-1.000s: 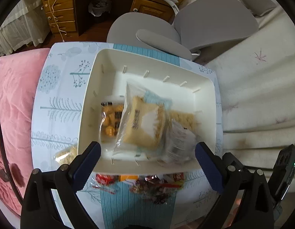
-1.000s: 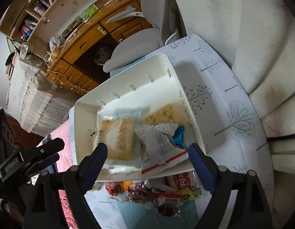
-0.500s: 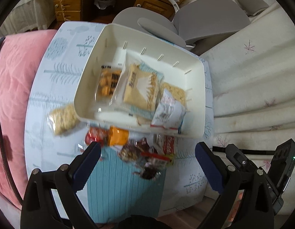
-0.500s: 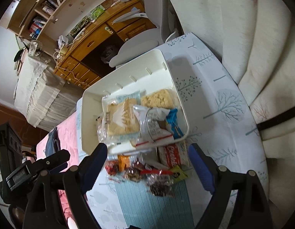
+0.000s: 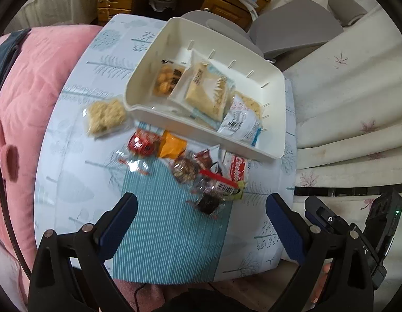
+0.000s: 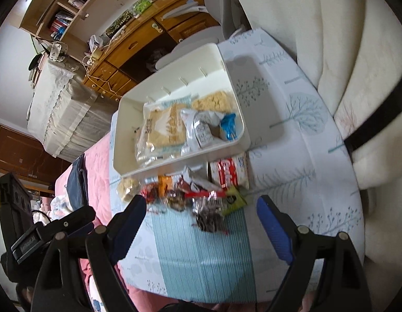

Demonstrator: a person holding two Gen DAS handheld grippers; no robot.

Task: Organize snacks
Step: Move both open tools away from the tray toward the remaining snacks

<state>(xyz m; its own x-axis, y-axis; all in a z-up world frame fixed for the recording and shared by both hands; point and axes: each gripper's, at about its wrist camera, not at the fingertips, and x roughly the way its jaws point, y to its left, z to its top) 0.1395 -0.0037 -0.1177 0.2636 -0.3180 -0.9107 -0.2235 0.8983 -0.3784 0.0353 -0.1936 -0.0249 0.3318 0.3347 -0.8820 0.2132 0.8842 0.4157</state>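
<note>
White plastic snack bin (image 5: 268, 140) sits on the tree-print tablecloth (image 5: 78, 156), several packets in it; loose wrapped snacks (image 5: 201, 174) lie just beside its near wall. Both views have pulled back since a second ago. Left gripper (image 5: 201, 221) and right gripper (image 6: 201, 223) gape wide, empty. Probably lining up the next pick.

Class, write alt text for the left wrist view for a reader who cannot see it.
A white bin holding several snack packets sits on a tree-print tablecloth, with more wrapped snacks loose in front of it. The left gripper hangs open and empty above the cloth.
</note>
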